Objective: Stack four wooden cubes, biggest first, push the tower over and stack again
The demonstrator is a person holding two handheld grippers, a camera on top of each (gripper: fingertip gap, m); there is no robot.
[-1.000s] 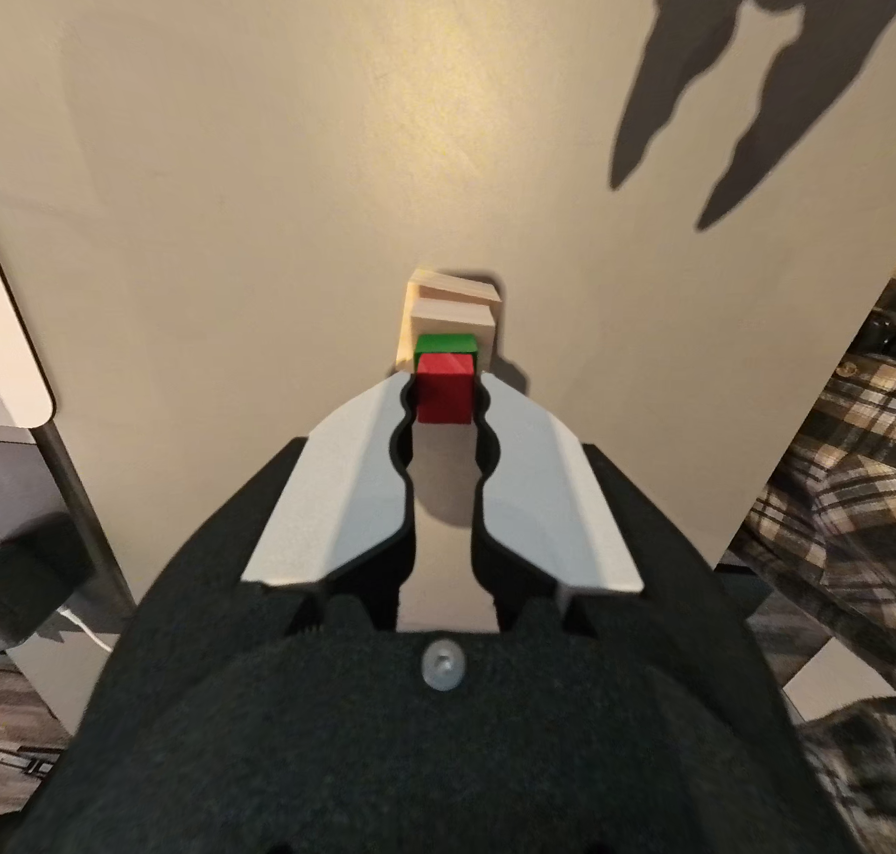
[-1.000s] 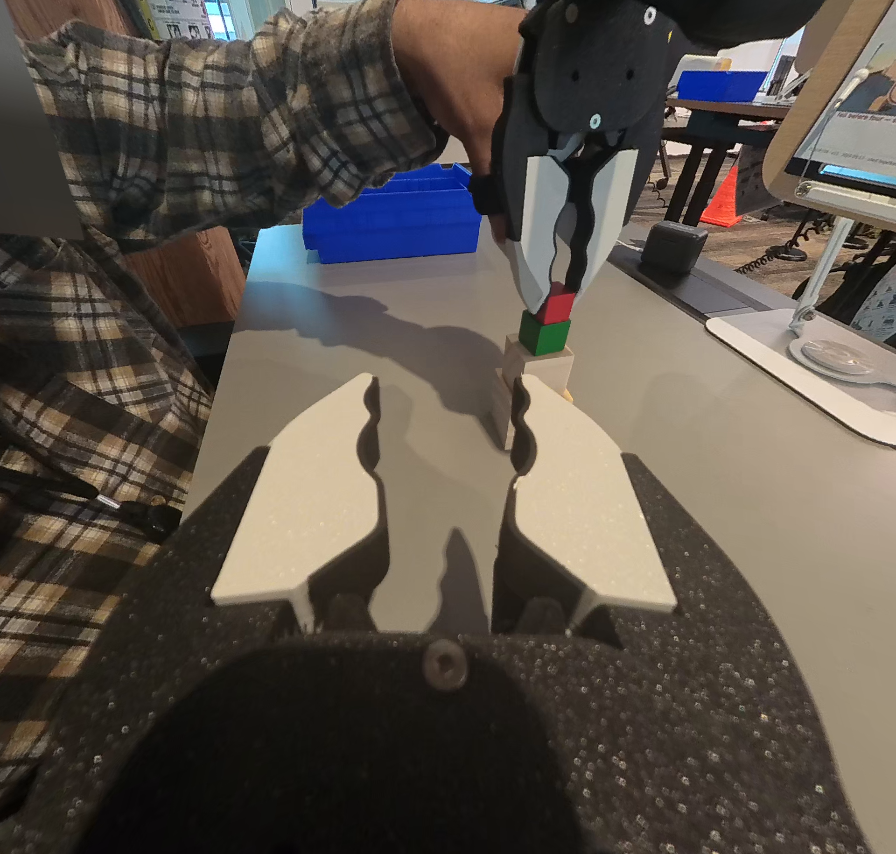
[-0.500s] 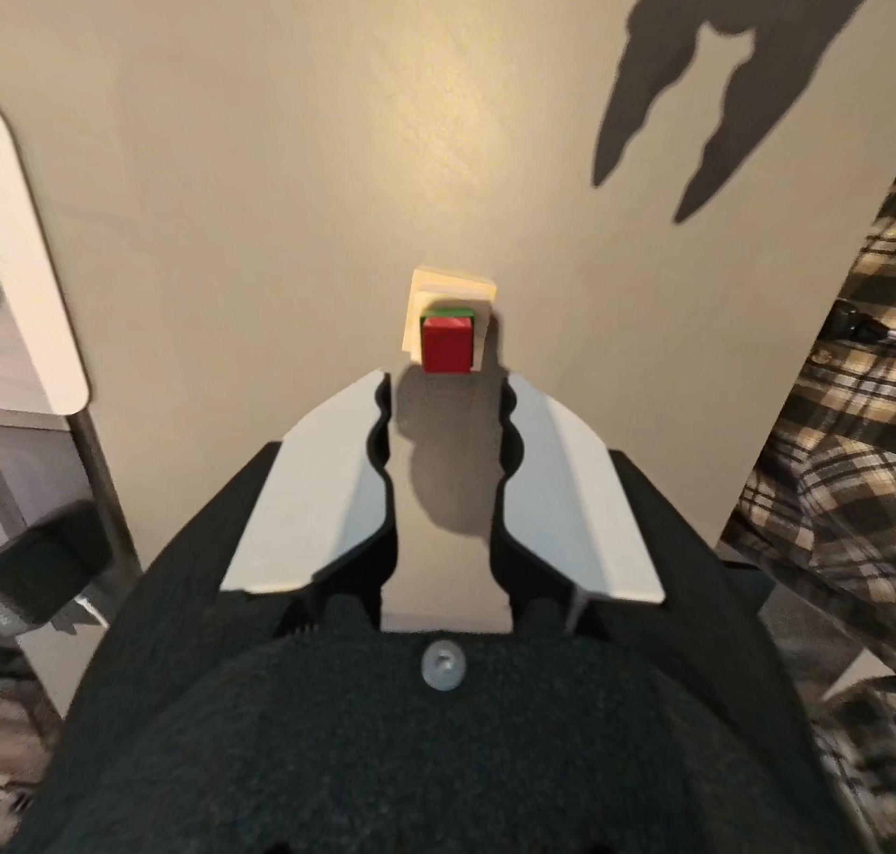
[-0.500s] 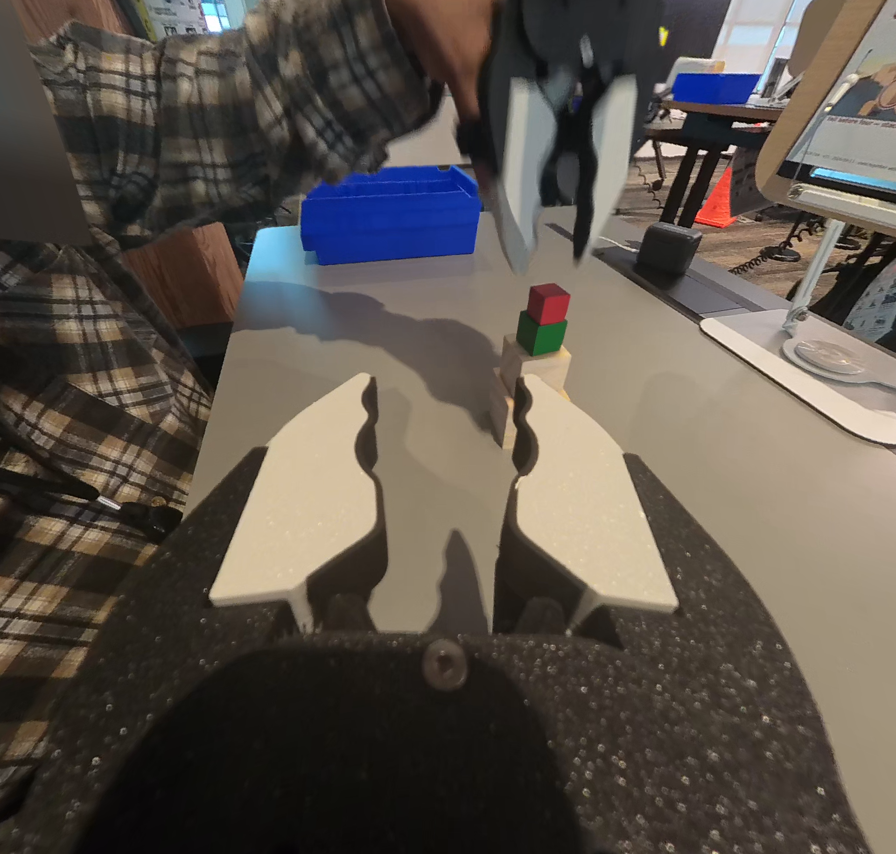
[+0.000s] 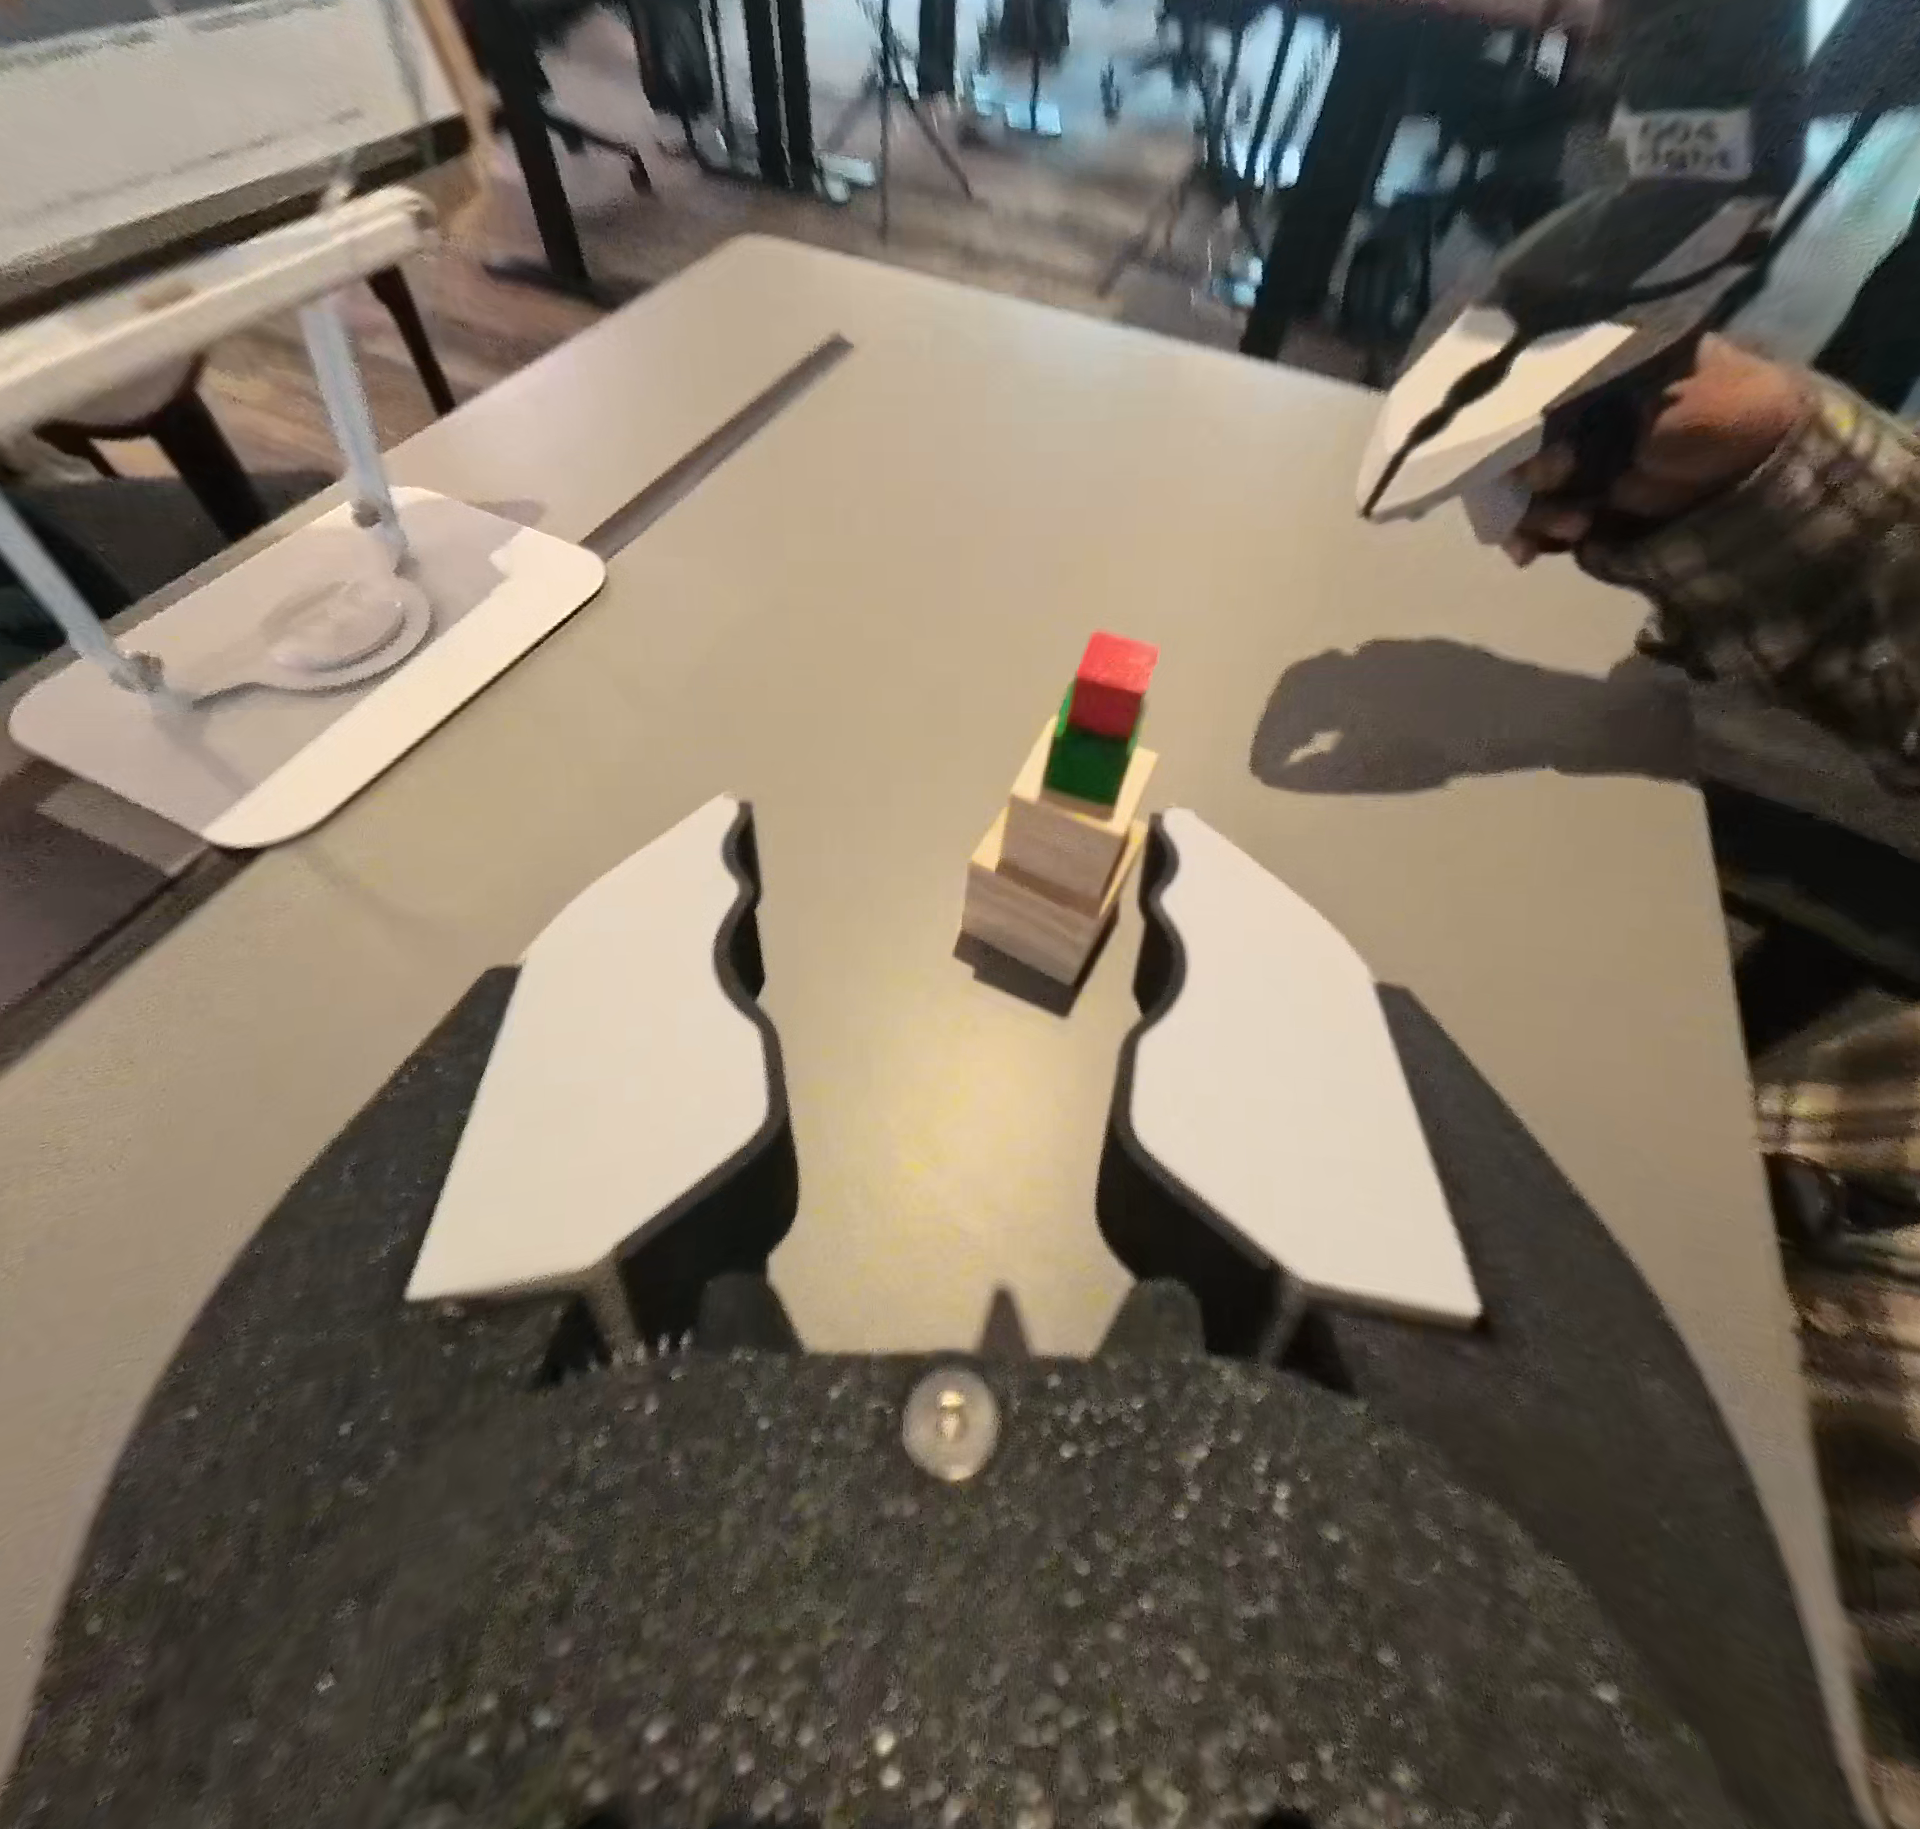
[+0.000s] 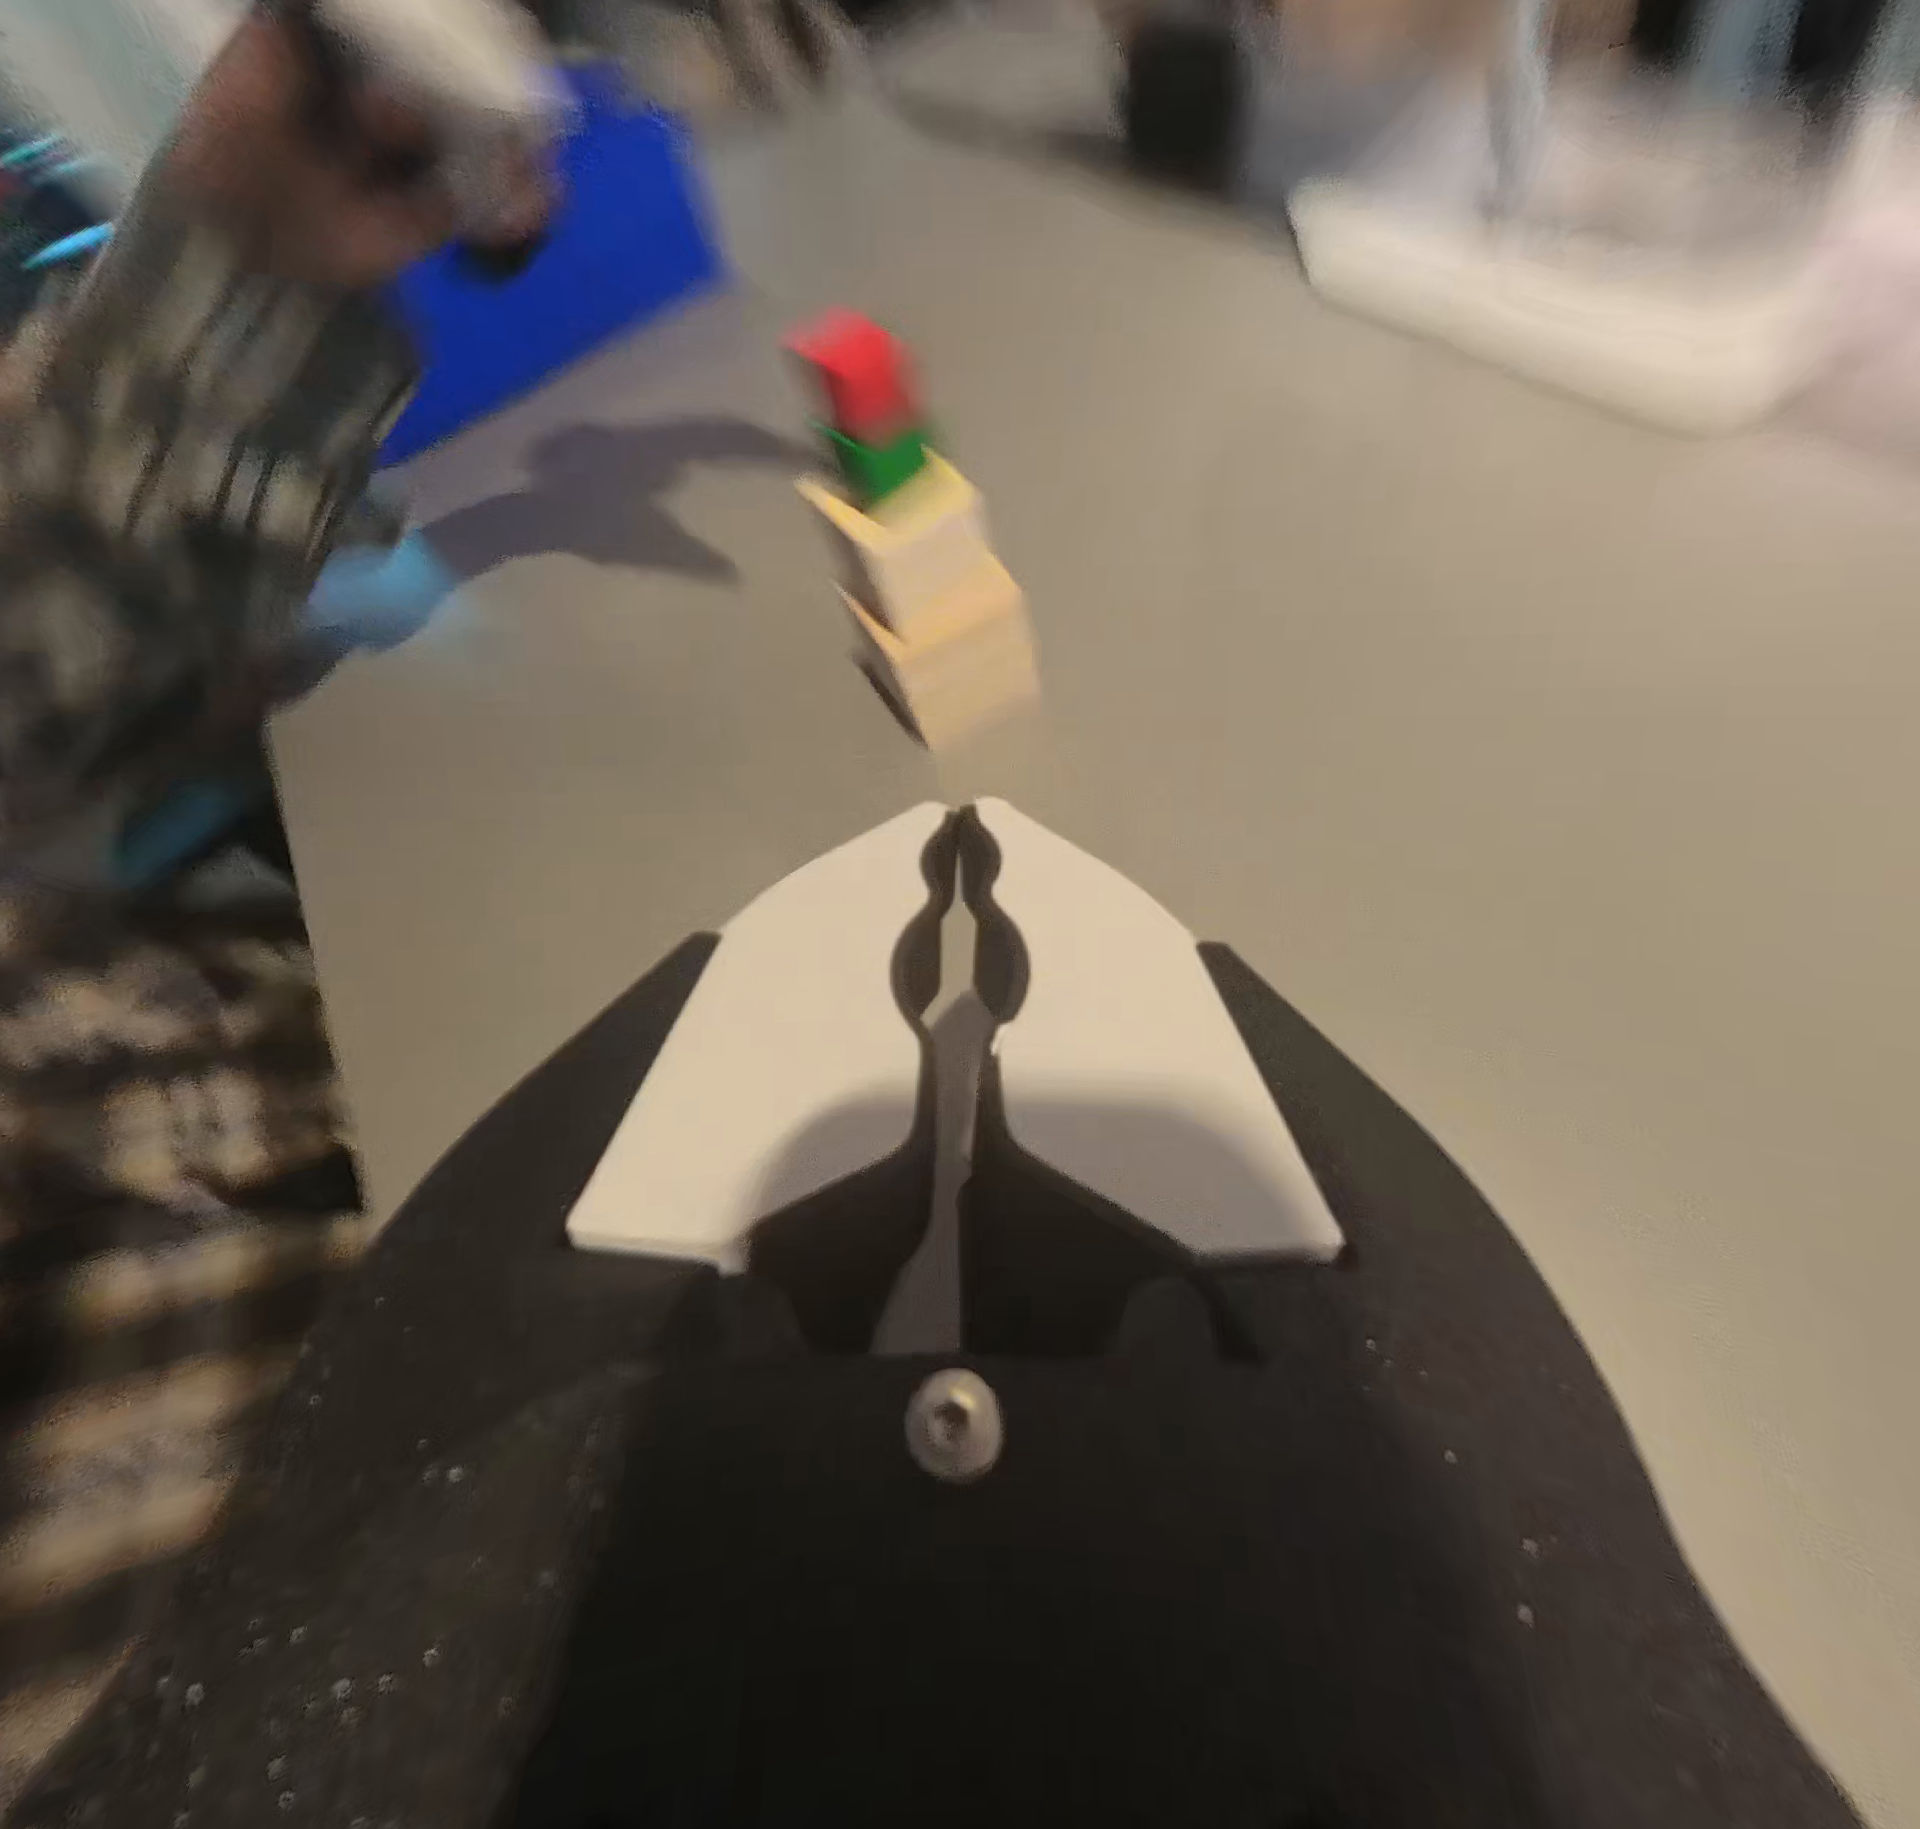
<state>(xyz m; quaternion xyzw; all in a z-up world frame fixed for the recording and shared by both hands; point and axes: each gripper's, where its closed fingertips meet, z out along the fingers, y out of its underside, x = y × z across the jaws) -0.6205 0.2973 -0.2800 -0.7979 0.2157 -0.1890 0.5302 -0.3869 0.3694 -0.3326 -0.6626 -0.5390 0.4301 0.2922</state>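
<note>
A tower of four cubes stands on the grey table [image 5: 831,532]. A large plain wooden cube [image 5: 1034,906] is at the bottom, then a smaller wooden cube [image 5: 1070,829], a green cube [image 5: 1086,761] and a red cube [image 5: 1114,683] on top. My left gripper [image 5: 951,813] is open and empty, drawn back just short of the tower's base. My right gripper [image 6: 961,808] is shut and empty, its tips pointing at the tower from a short distance. It also shows in the left wrist view [image 5: 1455,418], above and to the right of the tower. The right wrist view is blurred; the red cube [image 6: 857,382] and large cube [image 6: 966,667] show there.
A white stand base [image 5: 312,657] with thin legs sits on the table's left side. A blue bin [image 6: 561,262] stands beyond the tower in the right wrist view. A plaid sleeve [image 5: 1787,574] is at the right. Other tables stand in the background. Between my left fingertips and the green cube [image 5: 1086,761] there is roughly 11 centimetres.
My left gripper let go of the red cube on the tower, opened wider and pulled back. My right gripper went from open to shut and swung to a new position.
</note>
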